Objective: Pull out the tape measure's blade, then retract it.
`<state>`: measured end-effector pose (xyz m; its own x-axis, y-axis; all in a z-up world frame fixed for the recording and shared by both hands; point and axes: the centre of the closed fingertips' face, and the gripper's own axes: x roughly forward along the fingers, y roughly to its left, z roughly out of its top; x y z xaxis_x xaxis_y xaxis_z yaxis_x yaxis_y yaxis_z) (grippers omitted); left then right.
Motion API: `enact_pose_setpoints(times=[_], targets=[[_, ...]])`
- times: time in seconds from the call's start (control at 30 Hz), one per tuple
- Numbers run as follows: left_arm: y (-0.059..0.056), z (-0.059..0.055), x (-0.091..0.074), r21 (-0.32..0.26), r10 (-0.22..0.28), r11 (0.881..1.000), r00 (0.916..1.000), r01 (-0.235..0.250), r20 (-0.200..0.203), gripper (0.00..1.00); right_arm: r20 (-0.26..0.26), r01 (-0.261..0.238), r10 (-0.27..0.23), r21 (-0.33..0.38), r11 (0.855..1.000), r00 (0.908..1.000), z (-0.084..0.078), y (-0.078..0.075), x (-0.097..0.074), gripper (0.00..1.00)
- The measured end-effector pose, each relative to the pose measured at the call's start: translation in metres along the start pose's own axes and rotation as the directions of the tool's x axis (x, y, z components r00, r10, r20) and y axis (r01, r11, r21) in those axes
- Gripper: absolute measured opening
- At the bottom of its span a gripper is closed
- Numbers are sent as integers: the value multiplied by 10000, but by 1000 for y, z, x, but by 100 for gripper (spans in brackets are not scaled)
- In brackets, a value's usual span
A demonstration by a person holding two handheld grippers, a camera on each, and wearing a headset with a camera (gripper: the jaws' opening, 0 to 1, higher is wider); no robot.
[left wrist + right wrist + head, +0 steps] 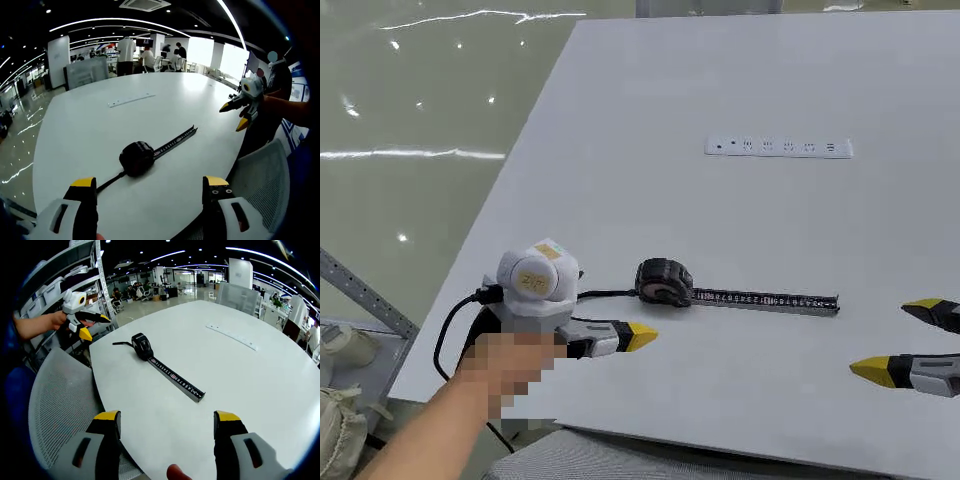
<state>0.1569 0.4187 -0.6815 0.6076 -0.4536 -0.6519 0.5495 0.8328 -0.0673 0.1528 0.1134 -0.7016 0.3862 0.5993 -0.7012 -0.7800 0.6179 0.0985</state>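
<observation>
Lying near table [740, 220] front edge, tape [664, 282], blade [765, 299] out toward 3 o'clock; open surface at 12. Left gripper [150, 182], right gripper [167, 415]: jaws wide, empty, touching nothing.

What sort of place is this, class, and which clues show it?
Probably an open-plan office: a big white table with a power strip, people at desks behind, and shelving with storage bins.

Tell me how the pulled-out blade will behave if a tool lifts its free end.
The blade looks thin and long, so it would probably flex, not stay stiff. The bulky case probably stays on the table as an anchor. The blade lies flat, so gripping it may be slippery.
</observation>
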Motion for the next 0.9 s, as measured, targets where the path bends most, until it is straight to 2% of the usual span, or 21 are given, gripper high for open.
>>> enact_pose_setpoints(times=[0.27, 0.43, 0.57, 0.9], targets=[[-4, -4, -17, -318, 232, 9992, 9997, -234, -86, 89, 44, -4, 3, 258, 9997, 10000, -2, 9, -16, 78], [-4, -3, -31, -427, 462, 9980, 9989, -459, 59, 91, 64, 54, -56, 262, 9996, 10000, 2, 13, -24, 81], [-7, -5, -39, -526, 398, 9978, 9992, -393, 84, 95, 93, 119, -122, 341, 9993, 9999, 4, 15, -31, 84], [-4, -19, -60, -736, 660, 9951, 9978, -659, -14, 100, 139, 214, -222, 509, 9985, 9997, 4, 16, -49, 89]])
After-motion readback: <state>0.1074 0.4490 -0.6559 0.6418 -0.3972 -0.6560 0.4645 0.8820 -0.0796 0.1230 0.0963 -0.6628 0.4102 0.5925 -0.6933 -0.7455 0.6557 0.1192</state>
